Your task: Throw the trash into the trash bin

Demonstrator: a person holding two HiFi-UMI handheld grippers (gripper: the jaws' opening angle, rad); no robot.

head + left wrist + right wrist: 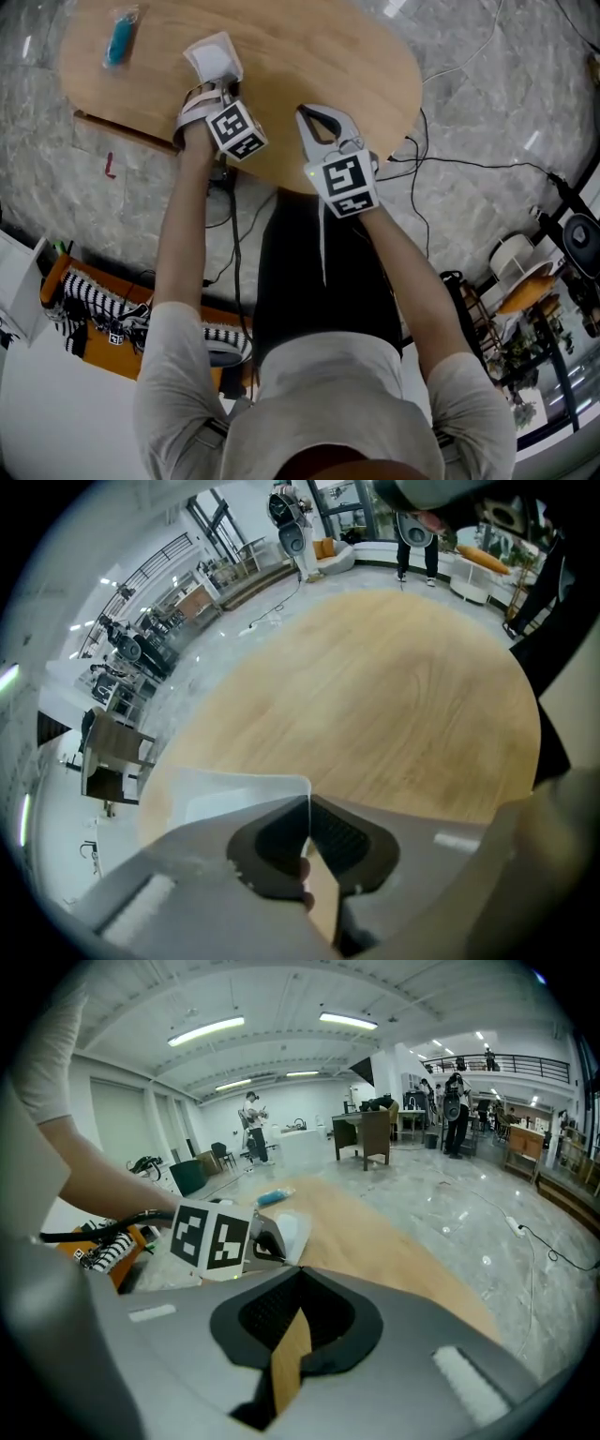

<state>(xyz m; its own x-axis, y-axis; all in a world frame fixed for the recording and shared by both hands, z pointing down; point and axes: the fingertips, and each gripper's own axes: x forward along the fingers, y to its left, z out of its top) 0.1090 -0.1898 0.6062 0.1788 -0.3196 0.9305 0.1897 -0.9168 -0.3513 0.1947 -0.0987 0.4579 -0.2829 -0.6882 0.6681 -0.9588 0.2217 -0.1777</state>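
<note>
The person's forearms (180, 220) reach to the desk (309, 56), where the left gripper (216, 84) has its fingers clenched on a white wrapper (214, 56) (thin, flat) sticking out toward 12 o'clock. The right gripper (305, 112), at its 3 o'clock, has its fingers pressed together on nothing. A blue packet (119, 39) lies at the wrapper's 9 o'clock.

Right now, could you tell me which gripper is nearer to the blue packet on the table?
Left. The left gripper, shut on a white packet, is right of the blue packet; the right gripper lies farther right.
</note>
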